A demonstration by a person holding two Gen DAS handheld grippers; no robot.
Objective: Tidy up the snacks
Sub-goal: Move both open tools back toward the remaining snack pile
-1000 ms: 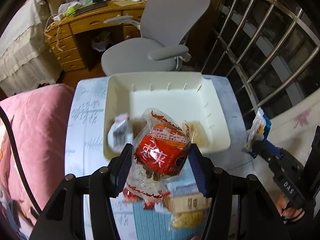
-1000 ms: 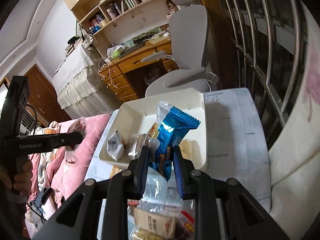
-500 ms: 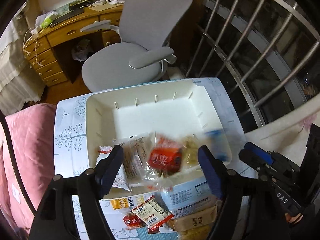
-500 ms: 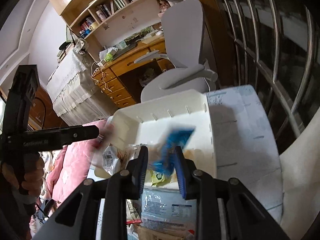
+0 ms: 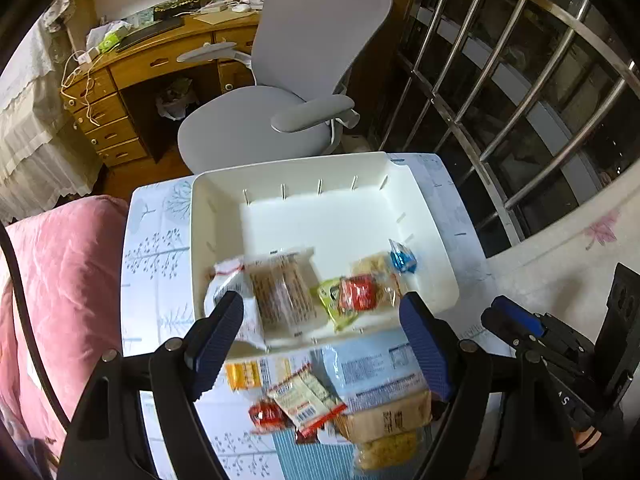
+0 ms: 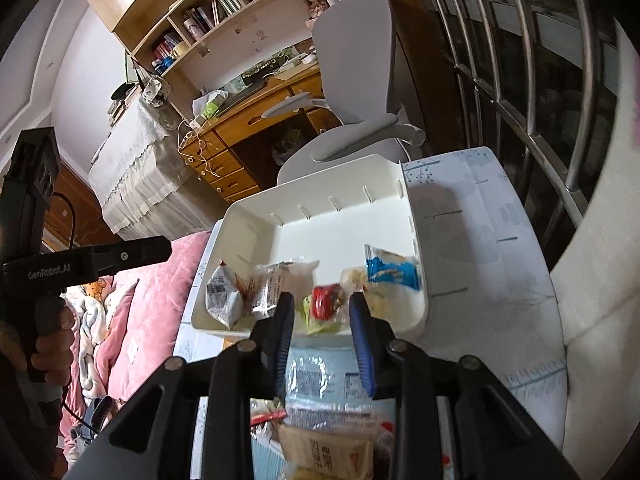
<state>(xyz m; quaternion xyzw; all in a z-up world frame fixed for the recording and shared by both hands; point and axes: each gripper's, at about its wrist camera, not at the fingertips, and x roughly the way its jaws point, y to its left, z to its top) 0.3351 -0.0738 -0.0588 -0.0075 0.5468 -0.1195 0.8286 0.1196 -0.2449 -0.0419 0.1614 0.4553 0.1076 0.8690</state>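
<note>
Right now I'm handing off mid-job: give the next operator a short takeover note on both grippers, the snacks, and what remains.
Left gripper: open, empty, its jaws just opened.
Right gripper: narrow gap, nothing between the pads.
White bin: along its near wall lie a white packet, a clear-wrapped brown bar, a green sachet, a red snack and a blue packet.
Left on the table: large pale-blue bag, tan packet, small red-and-white sachets.
</note>
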